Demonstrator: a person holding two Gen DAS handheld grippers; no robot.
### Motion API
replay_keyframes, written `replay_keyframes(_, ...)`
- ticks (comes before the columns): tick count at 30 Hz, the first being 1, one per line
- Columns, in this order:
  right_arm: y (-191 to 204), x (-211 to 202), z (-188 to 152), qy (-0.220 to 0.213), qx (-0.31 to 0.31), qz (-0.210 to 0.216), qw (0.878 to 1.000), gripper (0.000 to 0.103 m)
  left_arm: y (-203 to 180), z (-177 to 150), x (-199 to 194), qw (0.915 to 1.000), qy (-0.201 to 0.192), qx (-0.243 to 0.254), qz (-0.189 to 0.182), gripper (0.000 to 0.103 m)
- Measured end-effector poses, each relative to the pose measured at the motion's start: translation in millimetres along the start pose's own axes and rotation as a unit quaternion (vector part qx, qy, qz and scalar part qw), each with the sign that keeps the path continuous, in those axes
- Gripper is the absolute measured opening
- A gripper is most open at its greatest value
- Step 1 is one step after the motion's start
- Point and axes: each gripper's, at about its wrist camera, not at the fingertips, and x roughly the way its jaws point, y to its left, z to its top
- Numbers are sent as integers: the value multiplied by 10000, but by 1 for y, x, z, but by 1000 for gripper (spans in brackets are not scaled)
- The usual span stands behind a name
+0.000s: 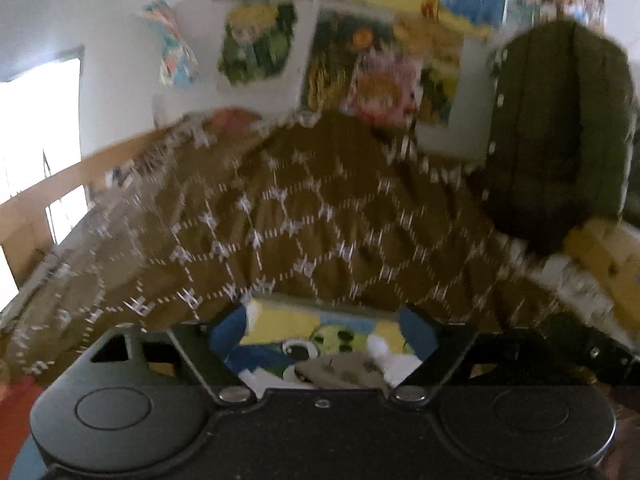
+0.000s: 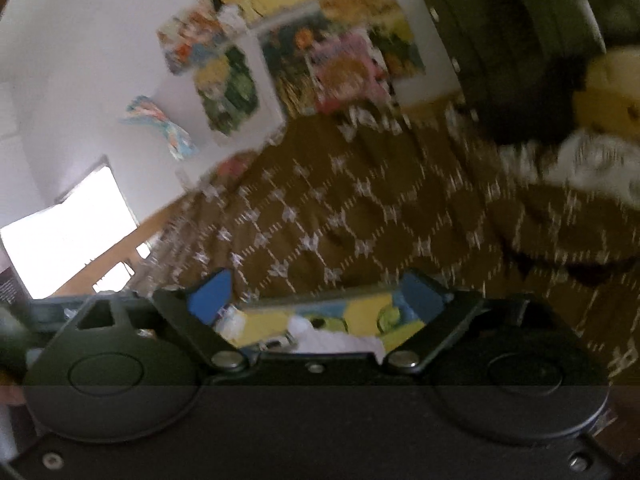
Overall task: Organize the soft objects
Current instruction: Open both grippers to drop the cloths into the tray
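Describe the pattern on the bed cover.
Olive-brown bed cover with a white dashed hexagon grid; clearest in the left wrist view.

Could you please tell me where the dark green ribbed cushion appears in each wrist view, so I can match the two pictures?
Left wrist view: the dark green ribbed cushion stands at the right, above the brown patterned blanket.
Right wrist view: the cushion fills the top right corner, partly cut off by the frame.
Shared landmark: the pink and yellow poster on the white wall, left of the cushion.
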Motion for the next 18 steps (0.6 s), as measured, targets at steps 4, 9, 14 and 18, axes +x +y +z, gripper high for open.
replay_keyframes(4,12,-32,14,-254,-177,123,9994,102,4,1,-51,9992,-392,-69,-105,97)
replay_keyframes(9,22,-75,19,-637,-287,346,9970,103,8,-12,-107,9958,-892,138,-119,101)
replay_keyframes(14,34,-109,20,-989,-441,364,9935,103,12,-37,-154,9915,-1243,375,-115,102)
replay_keyframes(18,43,-132,10,-1142,-534,366,9913,103,20,-56,-181,9893,-1422,305,-136,102)
